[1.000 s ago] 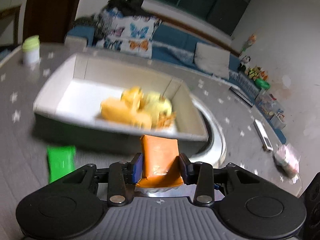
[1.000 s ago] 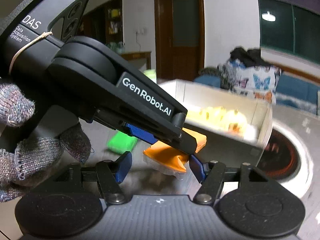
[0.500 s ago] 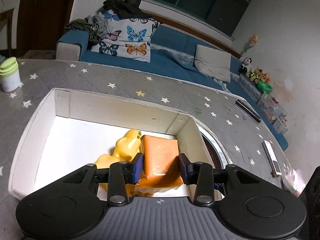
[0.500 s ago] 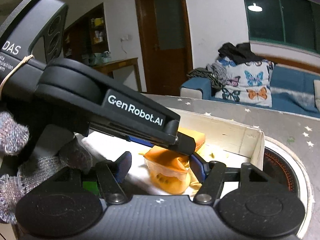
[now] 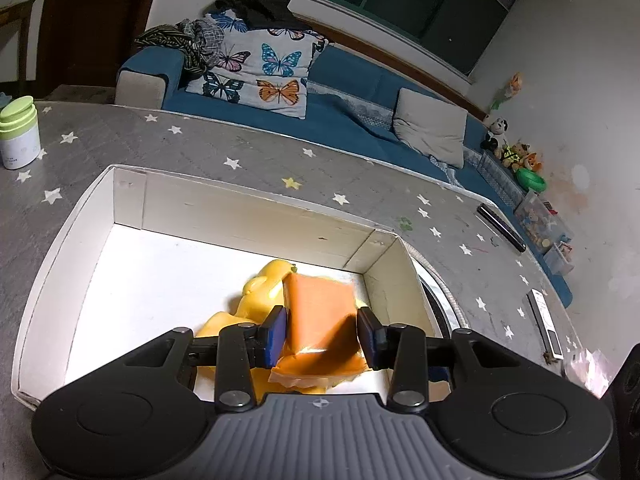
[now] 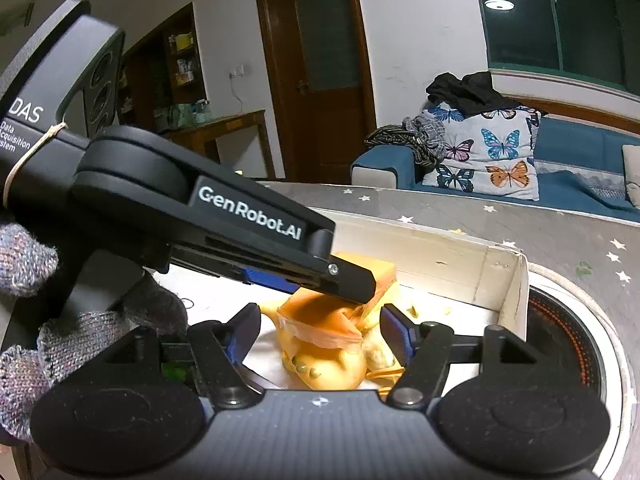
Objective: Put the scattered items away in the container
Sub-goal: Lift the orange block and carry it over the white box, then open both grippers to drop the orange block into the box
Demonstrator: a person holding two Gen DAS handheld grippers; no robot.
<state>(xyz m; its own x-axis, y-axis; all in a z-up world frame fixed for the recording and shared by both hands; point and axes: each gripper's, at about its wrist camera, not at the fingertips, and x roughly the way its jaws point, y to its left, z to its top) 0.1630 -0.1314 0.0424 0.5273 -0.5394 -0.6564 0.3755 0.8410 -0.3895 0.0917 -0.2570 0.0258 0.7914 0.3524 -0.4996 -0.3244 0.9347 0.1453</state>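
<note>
An orange packet lies between the pads of my left gripper, over the white cardboard box. The jaws stand a little wider than the packet, with a gap on the right side. The packet rests on yellow toys in the box's right end. In the right wrist view my right gripper is open and empty at the box's near side, with the left gripper's finger across the packet and the yellow toys below it.
A white jar with a green lid stands at the table's far left. A round stove ring lies right of the box. A black remote and a white remote lie at the table's right edge.
The left gripper carried the orange packet from in front of the box to over its right end, and its jaws have opened off the packet. The right gripper followed and stayed open.
</note>
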